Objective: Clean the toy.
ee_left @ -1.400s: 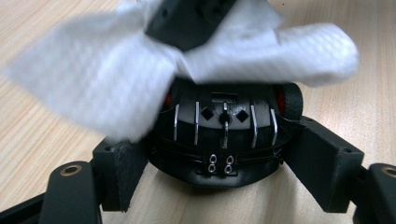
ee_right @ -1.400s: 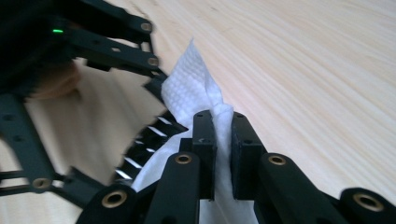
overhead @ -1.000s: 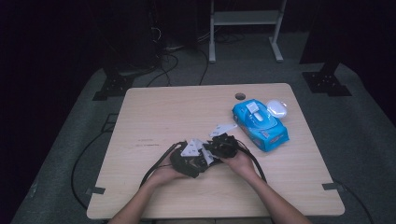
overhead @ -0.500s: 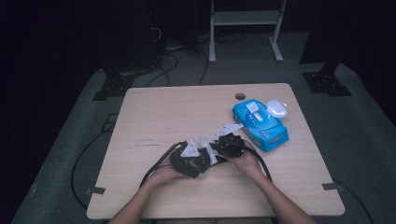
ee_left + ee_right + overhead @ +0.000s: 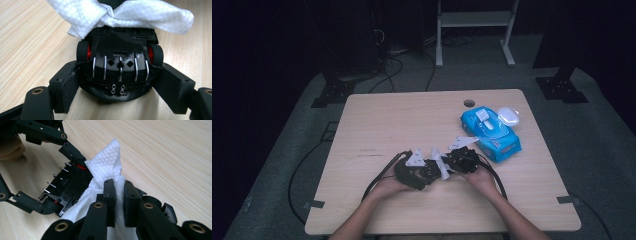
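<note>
As the left claw (image 5: 117, 82) clamps the toy car (image 5: 120, 62), wipe (image 5: 107, 170) pinched in right claw (image 5: 119, 195), on it

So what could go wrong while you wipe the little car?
The left gripper clamps the black toy car only at one end, so a hard rub might push it out and let it roll on its red-hubbed wheels. The right gripper pinches just a fold of the white wipe, which could slip loose. The wipe might also snag on the car's thin metal strips.
</note>
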A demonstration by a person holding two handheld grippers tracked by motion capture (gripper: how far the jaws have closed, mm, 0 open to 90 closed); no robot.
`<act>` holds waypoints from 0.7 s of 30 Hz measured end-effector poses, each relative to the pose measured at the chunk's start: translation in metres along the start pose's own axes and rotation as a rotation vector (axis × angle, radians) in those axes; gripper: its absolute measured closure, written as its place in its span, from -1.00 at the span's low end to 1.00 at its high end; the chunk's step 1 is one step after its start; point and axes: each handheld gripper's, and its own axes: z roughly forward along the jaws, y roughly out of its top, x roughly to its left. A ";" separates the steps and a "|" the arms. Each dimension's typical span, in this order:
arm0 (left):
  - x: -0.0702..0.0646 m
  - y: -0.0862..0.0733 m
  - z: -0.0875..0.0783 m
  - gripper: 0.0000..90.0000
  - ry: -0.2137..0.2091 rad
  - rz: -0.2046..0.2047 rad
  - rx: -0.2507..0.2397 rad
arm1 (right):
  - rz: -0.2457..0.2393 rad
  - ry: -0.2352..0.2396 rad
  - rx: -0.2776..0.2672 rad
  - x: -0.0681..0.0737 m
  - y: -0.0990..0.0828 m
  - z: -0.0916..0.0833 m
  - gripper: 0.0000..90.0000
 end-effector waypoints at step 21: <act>-0.003 0.000 -0.001 -0.45 0.013 0.043 -0.007 | -0.024 -0.065 0.038 -0.010 -0.010 -0.010 0.83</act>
